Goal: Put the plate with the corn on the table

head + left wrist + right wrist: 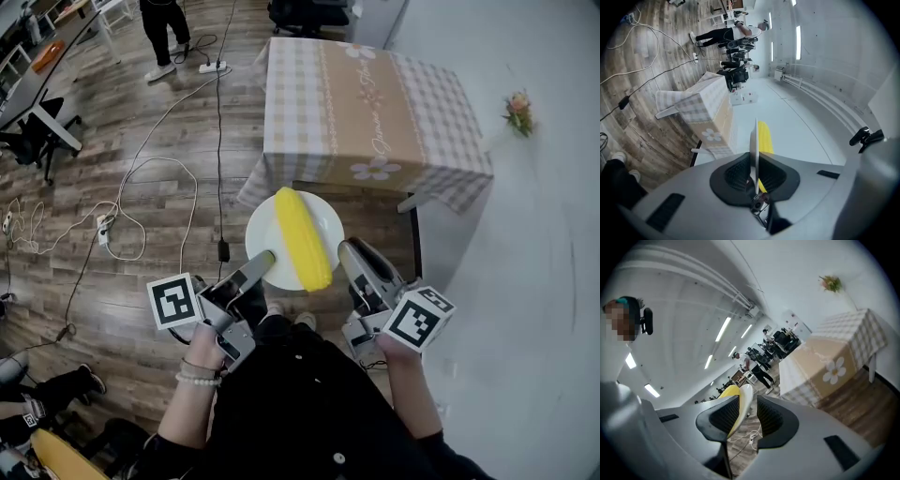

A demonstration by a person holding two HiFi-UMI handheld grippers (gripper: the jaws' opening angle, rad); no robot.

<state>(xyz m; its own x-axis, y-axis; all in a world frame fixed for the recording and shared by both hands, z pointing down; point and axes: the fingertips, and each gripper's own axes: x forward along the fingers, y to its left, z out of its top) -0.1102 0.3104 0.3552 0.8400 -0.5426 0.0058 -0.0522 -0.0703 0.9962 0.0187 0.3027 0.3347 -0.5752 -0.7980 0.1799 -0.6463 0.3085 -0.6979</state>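
A white plate [325,215] carrying a yellow corn cob [302,239] is held in the air over the wooden floor, just short of the table with a checked cloth [366,103]. My left gripper [265,260] is shut on the plate's near left rim; in the left gripper view the plate [754,140] stands edge-on between the pads, with the corn [765,138] behind it. My right gripper [349,251] is at the near right rim. In the right gripper view the plate [743,399] leans on one pad with a gap to the other, the corn [727,392] alongside.
Cables and a power strip [211,67] run across the wooden floor at left. A person [164,33] stands at the far side, near desks [37,84]. A small bunch of flowers [517,112] hangs on the white surface at right.
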